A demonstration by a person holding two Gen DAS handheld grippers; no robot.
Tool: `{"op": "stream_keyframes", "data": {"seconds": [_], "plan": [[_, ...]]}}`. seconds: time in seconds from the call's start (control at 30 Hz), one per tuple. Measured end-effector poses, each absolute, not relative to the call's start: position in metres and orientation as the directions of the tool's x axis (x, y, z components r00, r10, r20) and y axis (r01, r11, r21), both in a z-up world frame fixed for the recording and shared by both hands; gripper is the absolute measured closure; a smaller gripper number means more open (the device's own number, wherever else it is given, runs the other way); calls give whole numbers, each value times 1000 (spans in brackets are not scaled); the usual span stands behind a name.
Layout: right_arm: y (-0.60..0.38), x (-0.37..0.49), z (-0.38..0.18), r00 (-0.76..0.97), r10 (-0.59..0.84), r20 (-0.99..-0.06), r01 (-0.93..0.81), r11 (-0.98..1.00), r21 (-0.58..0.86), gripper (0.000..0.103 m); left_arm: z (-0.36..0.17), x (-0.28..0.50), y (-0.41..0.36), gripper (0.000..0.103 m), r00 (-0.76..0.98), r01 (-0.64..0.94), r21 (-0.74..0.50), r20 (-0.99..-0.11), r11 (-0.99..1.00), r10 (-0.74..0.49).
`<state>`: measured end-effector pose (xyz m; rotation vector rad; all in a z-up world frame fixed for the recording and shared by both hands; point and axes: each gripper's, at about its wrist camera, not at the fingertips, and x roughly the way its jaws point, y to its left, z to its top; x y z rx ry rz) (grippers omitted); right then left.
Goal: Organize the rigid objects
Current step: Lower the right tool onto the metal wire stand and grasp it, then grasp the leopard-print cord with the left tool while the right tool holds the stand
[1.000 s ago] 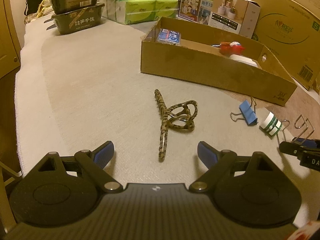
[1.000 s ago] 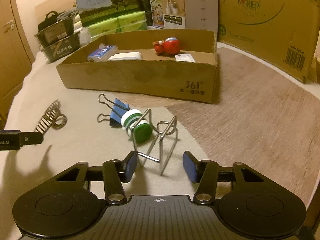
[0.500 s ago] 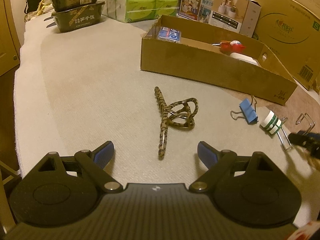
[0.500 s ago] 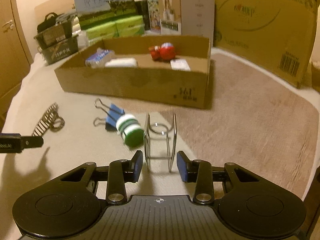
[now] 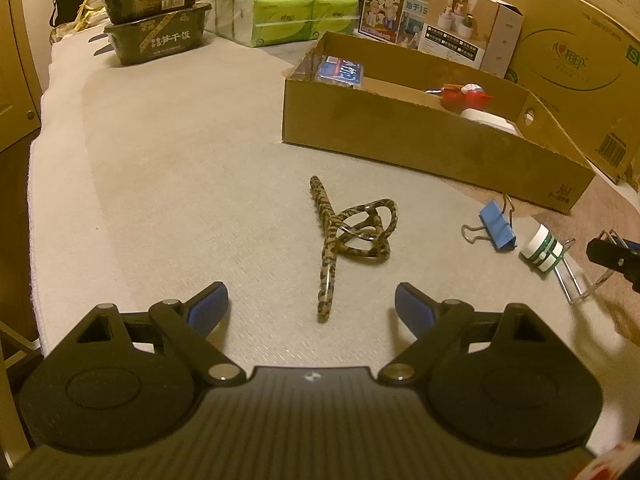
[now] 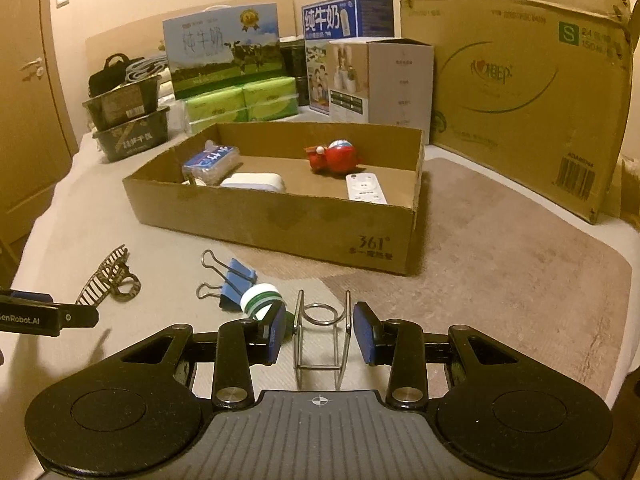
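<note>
My right gripper (image 6: 320, 330) straddles a bent wire holder (image 6: 297, 344) that rests on the cloth, and its blue pads touch the holder's two side wires. A small green-and-white bottle (image 6: 262, 300) leans against the left finger. A blue binder clip (image 6: 236, 280) lies just beyond it. My left gripper (image 5: 310, 294) hangs open over a leopard-print hair clip (image 5: 344, 236), whose near end lies between the fingers without touching them. The open cardboard box (image 6: 280, 224) behind holds a red toy (image 6: 334, 158), a white remote (image 6: 366, 188), a white case and a tissue pack.
Large cartons (image 6: 520, 92), milk boxes and green tissue packs (image 6: 240, 100) line the back. Two dark food trays (image 5: 160, 28) are stacked at the far left. A brown mat (image 6: 500, 280) covers the surface to the right of the box.
The right gripper's fingers closed in on the wire holder, which went from tilted to square between the pads. The bottle was nudged to the left. The left gripper stayed still.
</note>
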<state>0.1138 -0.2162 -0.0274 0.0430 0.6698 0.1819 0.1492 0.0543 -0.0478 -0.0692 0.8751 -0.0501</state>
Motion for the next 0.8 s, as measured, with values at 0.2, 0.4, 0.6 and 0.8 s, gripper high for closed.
{"op": "stream_keyframes", "data": {"seconds": [0.2,0.4,0.6,0.8], "plan": [[-219,114,-28,774,178,-608,-144,984,105,75,-48,149,55,14,641,18,-84,-764,996,-76],[-219,113,-25,774,179,-607,-149,984,99,75,-49,153,54,14,640,27,-82,-764,996,-80],[-222,111,-15,788,167,-593,-137,986,95,75,-48,162,55,15,647,46,-70,-758,996,-83],[-225,115,-11,792,159,-589,-128,987,94,75,-46,179,53,25,665,84,-83,-738,993,-117]]}}
